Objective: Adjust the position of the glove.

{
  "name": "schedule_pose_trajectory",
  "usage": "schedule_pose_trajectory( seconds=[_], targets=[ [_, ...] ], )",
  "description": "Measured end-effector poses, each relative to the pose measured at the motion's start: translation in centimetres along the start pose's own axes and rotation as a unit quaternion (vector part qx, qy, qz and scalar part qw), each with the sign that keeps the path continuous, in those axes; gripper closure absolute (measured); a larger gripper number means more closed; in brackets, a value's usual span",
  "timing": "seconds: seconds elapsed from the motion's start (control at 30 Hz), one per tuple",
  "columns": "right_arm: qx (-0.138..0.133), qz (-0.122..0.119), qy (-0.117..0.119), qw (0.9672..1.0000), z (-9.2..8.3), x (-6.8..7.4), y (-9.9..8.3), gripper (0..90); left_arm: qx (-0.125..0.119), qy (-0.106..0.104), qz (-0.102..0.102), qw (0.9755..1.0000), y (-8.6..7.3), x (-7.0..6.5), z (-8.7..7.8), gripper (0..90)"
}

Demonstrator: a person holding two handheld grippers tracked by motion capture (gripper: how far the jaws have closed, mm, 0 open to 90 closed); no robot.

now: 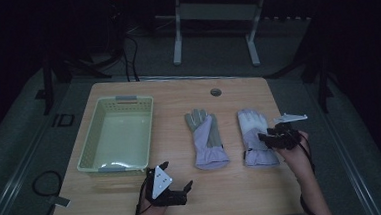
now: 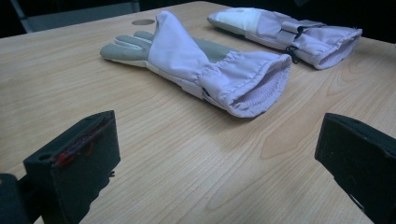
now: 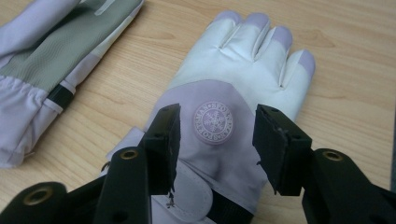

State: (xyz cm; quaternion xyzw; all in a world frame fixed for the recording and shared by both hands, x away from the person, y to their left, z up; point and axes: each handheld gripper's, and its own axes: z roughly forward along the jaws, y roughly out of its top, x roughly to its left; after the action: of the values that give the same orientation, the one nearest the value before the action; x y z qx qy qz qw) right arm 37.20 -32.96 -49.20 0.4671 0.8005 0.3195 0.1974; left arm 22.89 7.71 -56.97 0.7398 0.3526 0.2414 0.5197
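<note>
Right fingers [image 3: 215,140] apart over glove [image 3: 243,84]; left fingers [image 2: 210,163] spread; basket [image 1: 89,156] holds nothing.

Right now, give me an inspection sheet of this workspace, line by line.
Surface: light wooden table, with a round grommet hole near its far edge.
Job's things: two lilac gloves lying flat and apart; left glove grey palm up, right glove back up with a round snowflake badge.
Clutter: pale green basket at the table's left, nothing seen inside.
Grippers: left gripper open, low over bare wood; right gripper open above the right glove, jaws either side of the badge.
Cables: black cable on the floor at left; more cables beyond the table.
Surroundings: dark room, grey floor, white frame behind.
</note>
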Motion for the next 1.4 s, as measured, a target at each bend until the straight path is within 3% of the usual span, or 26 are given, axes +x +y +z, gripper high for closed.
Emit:
schedule_pose_trajectory(
  seconds=[0.2,0.4,0.5,0.57,0.77,0.83,0.97,1.0,1.17,1.4],
  targets=[
    [-0.004,-0.001,0.003,1.0,0.3,0.0,0.0,50.5,0.001,0.003,0.002,1.0,0.0,0.0,0.0,0.0],
    [0.019,0.017,-0.006,0.9997,2.9,0.0,-0.4,47.5,0.001,0.002,0.001,1.0,0.0,0.0,0.0,0.0],
    [0.035,0.014,-0.006,0.9993,4.4,0.3,-1.4,55.5,0.001,0.002,0.002,1.0,0.0,0.0,0.0,0.0],
    [0.024,0.023,0.002,0.9994,4.5,0.3,-1.9,63.3,0.0,0.002,0.002,1.0,0.0,-0.1,0.0,0.0],
    [0.024,0.025,-0.006,0.9994,4.5,0.7,-1.9,69.3,-0.001,0.003,0.004,1.0,0.0,-0.1,0.0,0.0],
    [0.023,0.012,-0.013,0.9996,4.5,1.0,-1.9,72.2,0.001,0.002,0.002,1.0,0.0,0.0,0.0,0.0],
    [0.019,0.017,-0.015,0.9996,4.2,1.1,-1.9,77.0,0.0,0.002,0.003,1.0,0.0,0.0,0.0,0.0],
    [0.012,0.034,-0.015,0.9992,3.7,1.0,-1.8,78.7,0.0,0.002,0.002,1.0,0.0,0.0,0.0,0.0],
    [0.006,0.047,-0.014,0.9988,2.7,0.7,-1.5,79.7,0.001,0.001,0.0,1.0,0.0,0.0,0.0,0.0],
    [-0.017,0.058,-0.006,0.9981,-0.4,0.3,0.5,80.4,0.0,0.004,0.0,1.0,0.0,0.0,0.0,0.0]
  ],
)
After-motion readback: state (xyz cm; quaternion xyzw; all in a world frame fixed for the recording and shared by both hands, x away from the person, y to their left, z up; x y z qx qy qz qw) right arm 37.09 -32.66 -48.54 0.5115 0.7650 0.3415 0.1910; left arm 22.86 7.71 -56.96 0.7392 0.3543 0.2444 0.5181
